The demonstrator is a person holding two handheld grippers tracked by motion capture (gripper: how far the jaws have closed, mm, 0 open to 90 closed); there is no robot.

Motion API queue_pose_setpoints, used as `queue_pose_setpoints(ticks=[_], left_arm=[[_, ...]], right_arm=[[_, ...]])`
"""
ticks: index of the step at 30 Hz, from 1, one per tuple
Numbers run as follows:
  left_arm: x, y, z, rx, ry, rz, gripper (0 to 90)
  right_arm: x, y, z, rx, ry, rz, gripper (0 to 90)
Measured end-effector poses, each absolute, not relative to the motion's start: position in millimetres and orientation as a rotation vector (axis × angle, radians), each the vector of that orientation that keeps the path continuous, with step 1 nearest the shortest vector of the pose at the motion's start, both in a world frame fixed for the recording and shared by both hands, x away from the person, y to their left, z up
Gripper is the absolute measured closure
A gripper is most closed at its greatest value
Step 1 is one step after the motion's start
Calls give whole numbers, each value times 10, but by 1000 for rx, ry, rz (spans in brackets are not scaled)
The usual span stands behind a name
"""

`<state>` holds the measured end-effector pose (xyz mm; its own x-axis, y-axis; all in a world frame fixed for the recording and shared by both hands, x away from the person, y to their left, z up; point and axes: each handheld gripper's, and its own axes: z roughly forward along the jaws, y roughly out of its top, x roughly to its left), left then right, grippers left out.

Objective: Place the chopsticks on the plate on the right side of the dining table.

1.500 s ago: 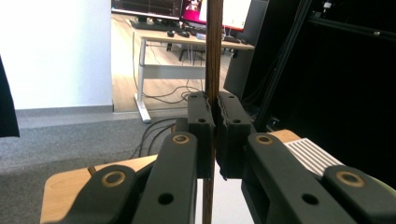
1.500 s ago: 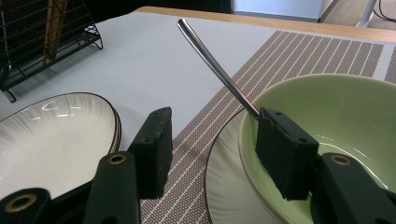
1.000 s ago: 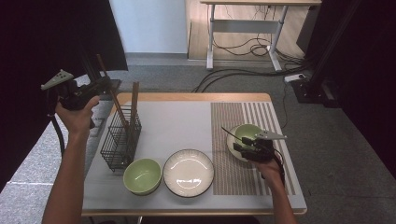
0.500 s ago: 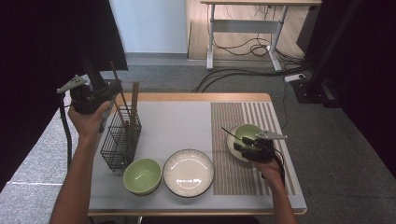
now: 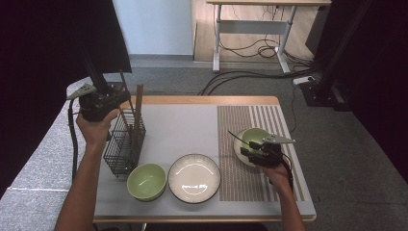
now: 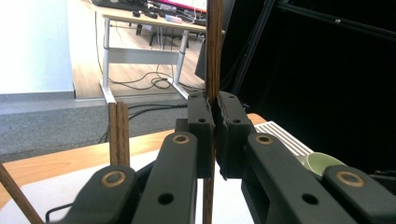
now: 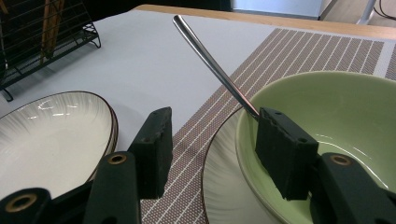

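1. The wooden chopstick (image 6: 214,56) is pinched upright between the jaws of my left gripper (image 6: 214,135), held up over the black wire cutlery basket (image 5: 124,147) at the left side of the table.
2. Two more chopsticks (image 6: 118,133) stand in that basket, just beside the one I'm holding.
3. My right gripper (image 7: 212,140) has its jaws spread apart at the rim of the green bowl (image 7: 327,121) on the striped placemat (image 5: 240,180). One jaw sits against the bowl's edge.
4. A metal spoon handle (image 7: 210,60) sticks out of that bowl, which sits on a white plate (image 7: 219,186).
5. Between my hands: another green bowl (image 5: 146,180) and a second white plate (image 5: 194,177), touching each other.
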<state>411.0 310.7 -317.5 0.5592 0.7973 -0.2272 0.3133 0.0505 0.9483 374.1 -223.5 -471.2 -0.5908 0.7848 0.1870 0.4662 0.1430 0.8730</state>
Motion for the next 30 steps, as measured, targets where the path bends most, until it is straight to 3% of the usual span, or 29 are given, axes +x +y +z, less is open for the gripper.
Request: queue_pose_setpoints(ticks=[30], left_arm=[[4076, 2838, -3348, 1578, 950, 434, 854]], right_arm=[[3709, -2112, -4649, 1170, 2119, 1451, 475]])
